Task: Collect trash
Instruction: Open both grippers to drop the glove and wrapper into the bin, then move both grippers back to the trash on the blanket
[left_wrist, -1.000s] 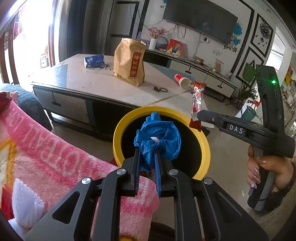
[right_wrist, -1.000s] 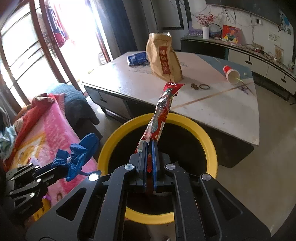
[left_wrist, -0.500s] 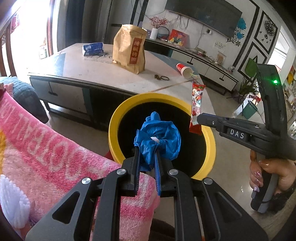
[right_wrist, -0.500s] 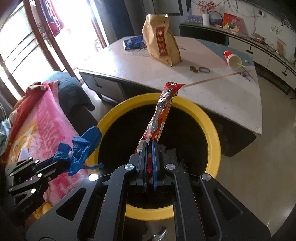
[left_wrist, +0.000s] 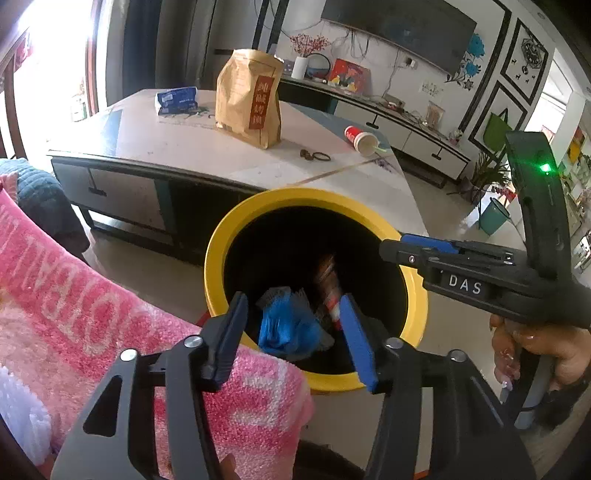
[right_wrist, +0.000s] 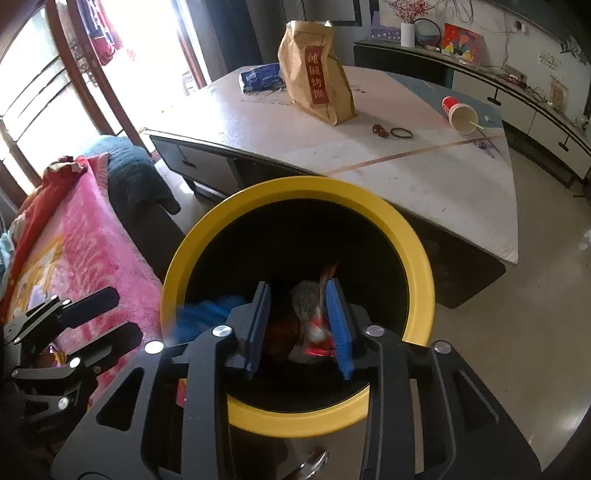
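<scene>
Left wrist view: my left claw (left_wrist: 291, 332) is spread wide with nothing between its fingers, poised over the mouth of the yellow bin (left_wrist: 221, 254). The blue glove (left_wrist: 284, 328) lies down inside the bin, below and just ahead of the claw, with the red wrapper (left_wrist: 328, 284) beside it. My right claw (left_wrist: 399, 251) reaches in from the right over the far rim. I judge this the drop step, done for these two pieces.

Right wrist view: my right claw (right_wrist: 299, 325) is spread too, holding nothing, straight above the bin (right_wrist: 417, 258). The wrapper (right_wrist: 317, 321) sits below, between the fingers but clear of them; the glove (right_wrist: 207, 314) is a blue blur to the left. Beyond the bin, on the counter (right_wrist: 424, 184), the tipped cup (right_wrist: 460, 114), paper bag (right_wrist: 317, 74) and blue pack (right_wrist: 260, 75) remain; next I should lift clear and reach forward for one
</scene>
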